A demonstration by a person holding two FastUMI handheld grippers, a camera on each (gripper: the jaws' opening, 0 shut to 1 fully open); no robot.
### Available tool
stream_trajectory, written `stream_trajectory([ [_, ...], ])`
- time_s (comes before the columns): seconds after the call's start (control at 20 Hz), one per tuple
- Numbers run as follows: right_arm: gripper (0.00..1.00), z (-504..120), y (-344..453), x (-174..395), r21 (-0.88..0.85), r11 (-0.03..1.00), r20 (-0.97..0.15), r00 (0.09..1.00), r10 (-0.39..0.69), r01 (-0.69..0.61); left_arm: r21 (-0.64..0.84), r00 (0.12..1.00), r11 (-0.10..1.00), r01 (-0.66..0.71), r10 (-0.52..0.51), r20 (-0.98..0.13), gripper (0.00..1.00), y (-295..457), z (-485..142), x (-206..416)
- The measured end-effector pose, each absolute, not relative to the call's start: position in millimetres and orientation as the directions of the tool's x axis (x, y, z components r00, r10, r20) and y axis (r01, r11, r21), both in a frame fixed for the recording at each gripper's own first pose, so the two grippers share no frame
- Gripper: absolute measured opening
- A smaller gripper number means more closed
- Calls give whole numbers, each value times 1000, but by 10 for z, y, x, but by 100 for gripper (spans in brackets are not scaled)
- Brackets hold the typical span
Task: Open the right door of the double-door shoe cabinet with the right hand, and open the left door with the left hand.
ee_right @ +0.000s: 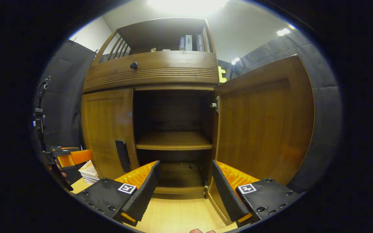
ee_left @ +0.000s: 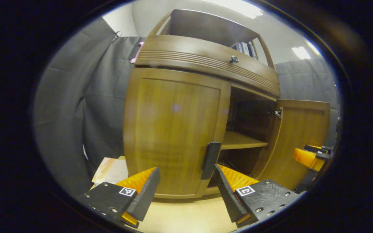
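- Left gripper view, from left edge to right: a stack of papers [ee_left: 111, 170] lies on the floor at lower left, beside the shoe cabinet [ee_left: 206, 58]; the left door [ee_left: 173, 129] fills the middle of the frame and is closed, its dark handle [ee_left: 211, 160] upright at its right edge; the left gripper [ee_left: 186, 181] sits at the bottom centre, jaws spread wide and holding nothing, the handle standing in the gap between the fingers, close to the right finger; whether that finger touches the handle I cannot tell.
- Right of the handle the cabinet's inside is open to view, with a shelf [ee_left: 241, 140] across it; the right door [ee_left: 299, 139] stands swung open at centre right, a metal hinge [ee_left: 276, 112] at its upper inner edge; the right gripper [ee_left: 312, 157] shows at the far right edge, in front of that door; a drawer knob [ee_left: 234, 59] sits on the band above the doors.
- Right gripper view, left to right: the left gripper [ee_right: 68, 158] shows at the lower left edge, near the books stacked on the floor [ee_right: 87, 171]; the closed left door [ee_right: 107, 129] with its handle [ee_right: 122, 156] comes next; the open compartment and shelf [ee_right: 173, 140] take the centre; the right gripper [ee_right: 185, 181] at the bottom has its jaws wide apart and empty, aimed at the lower compartment; the open right door [ee_right: 264, 123] fills the right half, its inner face toward the camera; books [ee_right: 191, 42] stand on the top shelf at upper centre.
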State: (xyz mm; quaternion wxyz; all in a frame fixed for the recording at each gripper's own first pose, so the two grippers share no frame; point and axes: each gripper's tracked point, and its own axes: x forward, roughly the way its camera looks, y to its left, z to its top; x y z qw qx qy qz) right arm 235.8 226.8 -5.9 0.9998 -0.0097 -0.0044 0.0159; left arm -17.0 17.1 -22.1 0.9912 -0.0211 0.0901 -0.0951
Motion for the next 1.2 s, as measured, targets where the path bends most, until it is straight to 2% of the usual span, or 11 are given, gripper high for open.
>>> stream_trajectory([
  [0.3,97,-41,2392,2611,-26,993,0,993,119,-119,-93,961,980,176,-191,-197,96,204,-253,-195],
  [0.5,97,-130,2383,2789,-29,988,-28,988,152,-153,-47,967,985,166,-172,-189,96,164,-164,-235],
  [0.7,97,-172,2417,2888,-36,978,-35,978,205,-206,9,969,989,150,-145,-198,78,-107,-107,-297],
  [1.1,97,-260,2561,2975,-55,947,-53,948,313,-315,5,973,993,114,-111,-201,45,-153,-282,-168],
  [1.2,97,-271,2567,2971,-46,944,-55,944,324,-327,48,975,994,100,-89,-202,37,-104,-305,-160],
])
